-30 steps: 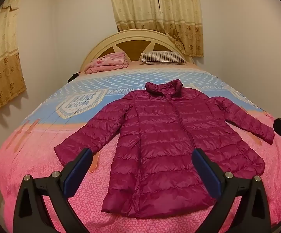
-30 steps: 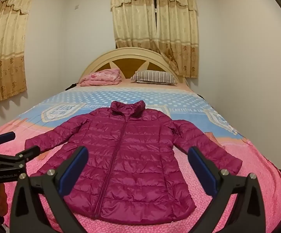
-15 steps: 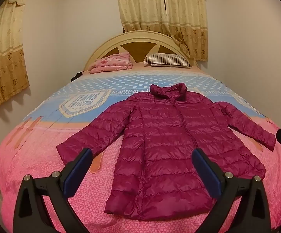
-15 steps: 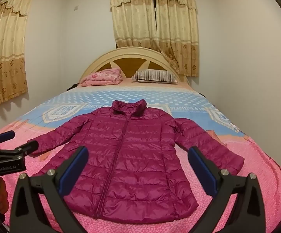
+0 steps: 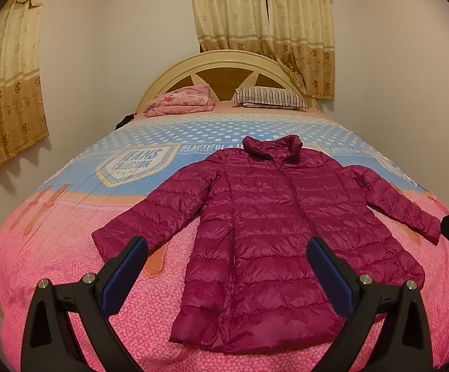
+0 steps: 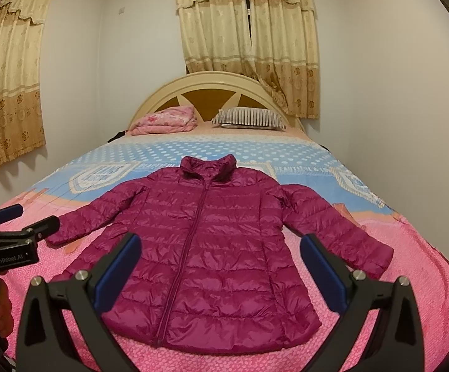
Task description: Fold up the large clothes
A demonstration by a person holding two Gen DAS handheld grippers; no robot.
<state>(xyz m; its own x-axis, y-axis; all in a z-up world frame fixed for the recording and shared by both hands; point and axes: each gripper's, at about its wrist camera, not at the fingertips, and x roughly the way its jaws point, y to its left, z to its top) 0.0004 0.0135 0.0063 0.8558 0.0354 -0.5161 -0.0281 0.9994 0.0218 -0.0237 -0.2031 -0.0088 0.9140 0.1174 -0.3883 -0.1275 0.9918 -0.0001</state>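
Bedspread lettering (image 6: 100,172) too blurred

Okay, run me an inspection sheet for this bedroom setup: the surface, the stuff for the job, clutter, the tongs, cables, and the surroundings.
Surface: bed with a pink and blue patterned cover, smooth.
Job's things: magenta puffer jacket lying flat, front up, zipped, both sleeves spread outward, collar toward the headboard.
Clutter: folded pink blanket and striped pillow at the head of the bed, apart from the jacket.
Tongs: left tongs open, empty, above the hem; right tongs open, empty, above the hem.
Cables: nothing seen.
Surroundings: white walls, beige curtains behind the headboard, more at the left.
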